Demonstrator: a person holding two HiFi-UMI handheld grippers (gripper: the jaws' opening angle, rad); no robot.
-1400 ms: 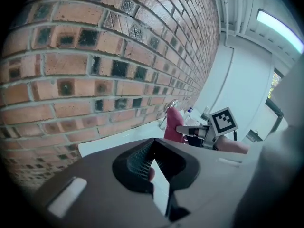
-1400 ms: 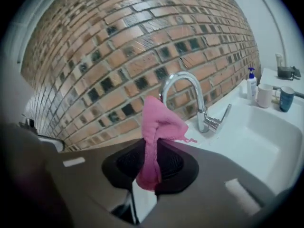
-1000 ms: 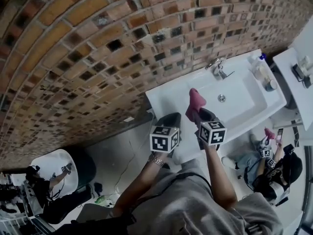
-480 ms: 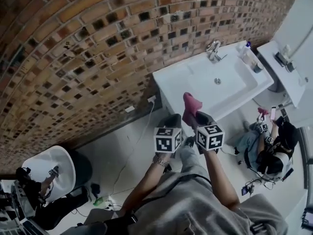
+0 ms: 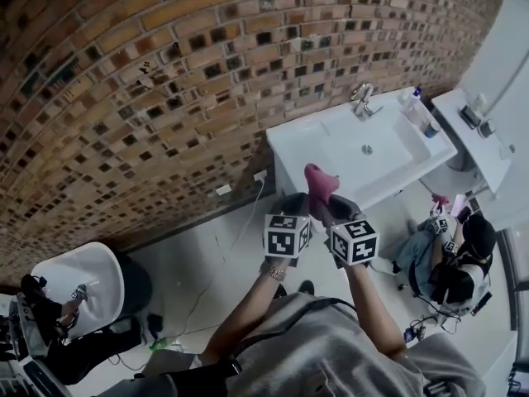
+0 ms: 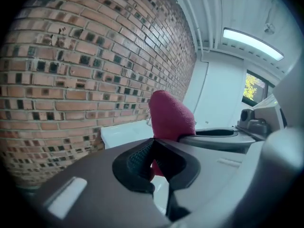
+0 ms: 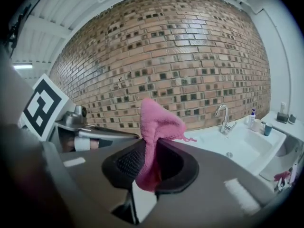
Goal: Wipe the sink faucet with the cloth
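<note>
A white sink (image 5: 297, 143) stands against the brick wall, with its chrome faucet (image 5: 361, 99) at the back rim. My right gripper (image 5: 331, 203) is shut on a pink cloth (image 5: 320, 182) that sticks up from its jaws, in the air short of the sink's front edge. In the right gripper view the cloth (image 7: 156, 122) rises between the closed jaws of the right gripper (image 7: 151, 144), with the faucet (image 7: 223, 118) and the sink (image 7: 209, 139) far off. My left gripper (image 5: 293, 203) hangs beside it, shut and empty. In the left gripper view the left gripper (image 6: 153, 144) shows the cloth (image 6: 170, 118) behind it.
Bottles (image 5: 417, 110) stand on the sink's right corner. A second white counter (image 5: 471, 131) lies further right. The brick wall (image 5: 165, 98) runs behind the sink. A wall socket (image 5: 223, 190) and cables are on the floor to the left. A round white basin (image 5: 78, 284) sits at lower left.
The sink now lies farther from both grippers; a second ago the cloth hung over its front edge. Both grippers keep the same pose side by side, the right still holding the cloth.
</note>
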